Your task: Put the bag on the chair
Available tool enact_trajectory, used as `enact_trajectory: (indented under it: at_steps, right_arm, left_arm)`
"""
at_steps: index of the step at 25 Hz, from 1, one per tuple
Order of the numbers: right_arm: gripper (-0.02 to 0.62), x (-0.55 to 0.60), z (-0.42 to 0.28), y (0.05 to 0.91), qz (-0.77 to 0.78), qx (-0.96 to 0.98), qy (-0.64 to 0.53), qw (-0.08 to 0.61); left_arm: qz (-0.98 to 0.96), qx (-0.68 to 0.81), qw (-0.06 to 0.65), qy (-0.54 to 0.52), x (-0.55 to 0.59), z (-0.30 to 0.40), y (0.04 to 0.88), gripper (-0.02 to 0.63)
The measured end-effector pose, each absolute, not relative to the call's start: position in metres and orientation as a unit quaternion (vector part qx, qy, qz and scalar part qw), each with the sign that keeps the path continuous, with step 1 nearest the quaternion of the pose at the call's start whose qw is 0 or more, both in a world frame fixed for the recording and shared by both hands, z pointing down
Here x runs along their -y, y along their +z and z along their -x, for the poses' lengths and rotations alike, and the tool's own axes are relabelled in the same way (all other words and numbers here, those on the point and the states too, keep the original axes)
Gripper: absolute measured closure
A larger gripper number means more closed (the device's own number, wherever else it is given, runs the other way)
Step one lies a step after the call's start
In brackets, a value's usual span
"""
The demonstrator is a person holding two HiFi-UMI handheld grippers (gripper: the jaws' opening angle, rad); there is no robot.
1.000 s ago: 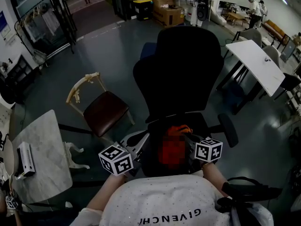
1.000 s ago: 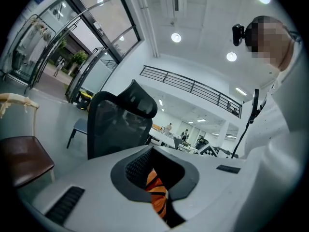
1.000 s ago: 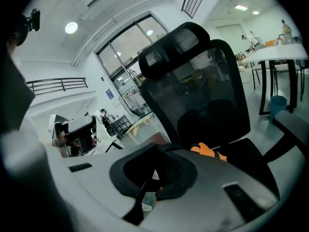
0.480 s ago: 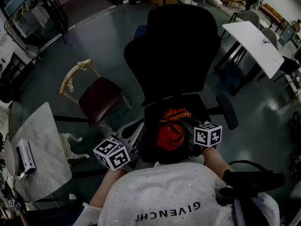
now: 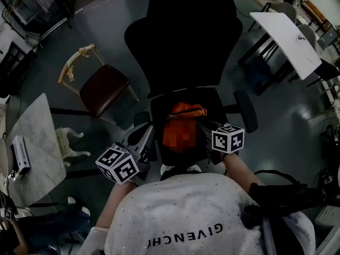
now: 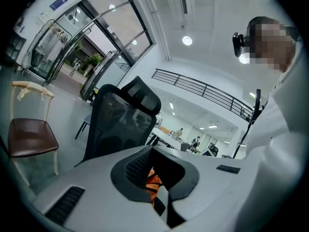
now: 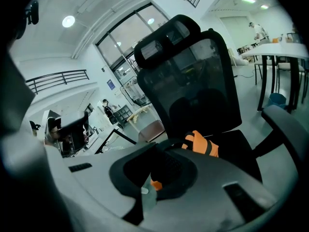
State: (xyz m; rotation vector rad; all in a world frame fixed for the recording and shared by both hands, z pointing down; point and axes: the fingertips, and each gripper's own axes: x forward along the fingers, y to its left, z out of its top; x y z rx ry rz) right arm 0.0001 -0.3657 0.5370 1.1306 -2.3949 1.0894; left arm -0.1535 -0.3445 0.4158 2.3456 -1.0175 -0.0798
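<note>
We hold the bag (image 5: 187, 110) low over the seat of the chair (image 5: 180, 41), just in front of its backrest. The left gripper (image 6: 155, 197) is clamped on orange fabric at the bag's left side. The right gripper (image 7: 150, 183) is closed tight on fabric at the bag's right side. The bag appears to touch the seat, but the dark head view does not confirm contact.

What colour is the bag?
Orange with black bands; the bag shows best in the right gripper view.
</note>
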Motion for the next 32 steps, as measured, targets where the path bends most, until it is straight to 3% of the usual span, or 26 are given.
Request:
enact_trajectory:
  at_steps: [32]
  right_arm:
    - [0.595,0.354,-0.088,0.605,-0.367,0.819,0.415,0.146]
  left_arm:
    - [-0.816,0.484,0.31,0.053,0.267,0.093,0.468,0.611]
